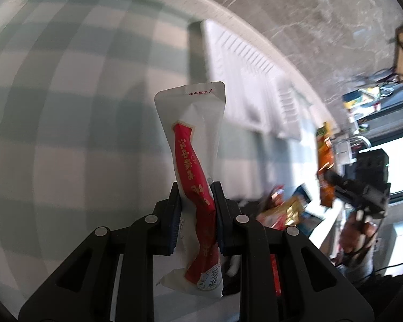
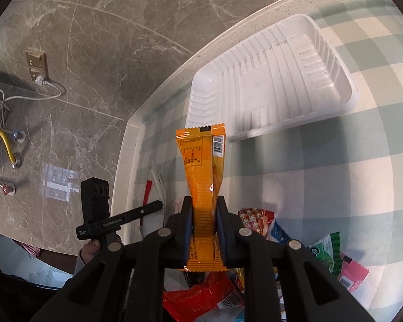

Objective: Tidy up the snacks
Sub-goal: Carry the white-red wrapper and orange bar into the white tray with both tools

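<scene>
Your left claw (image 1: 196, 201) pinches a white-and-red sachet (image 1: 194, 161), upright at frame centre over checked bench cloth (image 1: 67, 134). White tray (image 2: 271, 80) sits upper right in the right wrist view, near the bench edge (image 2: 126, 145). Your right claw (image 2: 204, 214) clamps an orange packet (image 2: 202, 166); snack pile (image 2: 295, 241) lower right.

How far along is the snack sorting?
Nothing is sorted yet: the white tray looks empty. In hand: the left gripper clamps a red-and-white packet, the right gripper an orange packet. Left: the snack pile on the checked cloth.
</scene>
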`<state>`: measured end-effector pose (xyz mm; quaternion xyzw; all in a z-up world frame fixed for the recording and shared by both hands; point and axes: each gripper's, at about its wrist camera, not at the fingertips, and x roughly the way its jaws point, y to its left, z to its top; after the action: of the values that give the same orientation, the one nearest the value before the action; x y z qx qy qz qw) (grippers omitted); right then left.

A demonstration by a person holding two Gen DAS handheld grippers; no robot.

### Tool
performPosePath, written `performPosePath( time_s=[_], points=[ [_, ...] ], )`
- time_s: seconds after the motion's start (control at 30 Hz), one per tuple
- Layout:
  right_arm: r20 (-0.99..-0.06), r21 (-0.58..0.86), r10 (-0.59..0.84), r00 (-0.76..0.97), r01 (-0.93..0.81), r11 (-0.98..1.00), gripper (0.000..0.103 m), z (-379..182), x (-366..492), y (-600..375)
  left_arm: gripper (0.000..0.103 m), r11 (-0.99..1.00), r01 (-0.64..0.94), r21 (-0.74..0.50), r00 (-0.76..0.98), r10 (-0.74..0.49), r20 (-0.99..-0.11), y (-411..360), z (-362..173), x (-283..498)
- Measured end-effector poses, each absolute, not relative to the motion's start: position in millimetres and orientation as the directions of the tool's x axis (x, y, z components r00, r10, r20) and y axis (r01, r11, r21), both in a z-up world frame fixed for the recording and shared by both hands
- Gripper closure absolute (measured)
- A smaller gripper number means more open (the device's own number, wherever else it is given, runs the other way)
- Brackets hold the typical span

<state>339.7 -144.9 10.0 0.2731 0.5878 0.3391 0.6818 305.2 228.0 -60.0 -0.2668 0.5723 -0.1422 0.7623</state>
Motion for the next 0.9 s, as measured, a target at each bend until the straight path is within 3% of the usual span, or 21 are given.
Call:
performPosePath(
  time_s=[0.3, 0.7, 0.8, 0.87, 0.9],
  points=[
    [-0.612, 0.771, 0.777, 0.151, -0.109, 0.628, 0.083, 17.0, 384.9, -164.2, 0.083, 0.758, 0.007, -0.652, 0.351, -0.612, -0.708, 199.9, -23.5, 395.3],
    [-0.667, 0.724, 0.708, 0.232, -0.021, 0.689, 0.083, -10.8, 458.6, -182.3, 0.083, 0.82, 0.01, -0.572, 0.334, -0.542, -0.771, 152.9, -50.2, 493.9],
    [-0.702, 0.687, 0.67, 0.24, -0.021, 0.727, 0.071, -18.8, 468.8, -180.7, 0.083, 0.853, -0.002, -0.521, 0.352, -0.487, -0.799, 144.0, -54.0, 507.8],
    [-0.723, 0.661, 0.645, 0.247, -0.022, 0.75, 0.05, -22.2, 472.1, -179.7, 0.083, 0.867, -0.008, -0.498, 0.351, -0.464, -0.813, 139.9, -57.6, 516.5],
    [-0.74, 0.639, 0.624, 0.251, -0.026, 0.768, 0.048, -23.4, 473.0, -178.6, 0.082, 0.871, -0.006, -0.49, 0.354, -0.457, -0.816, 138.0, -60.9, 516.8]
  ],
)
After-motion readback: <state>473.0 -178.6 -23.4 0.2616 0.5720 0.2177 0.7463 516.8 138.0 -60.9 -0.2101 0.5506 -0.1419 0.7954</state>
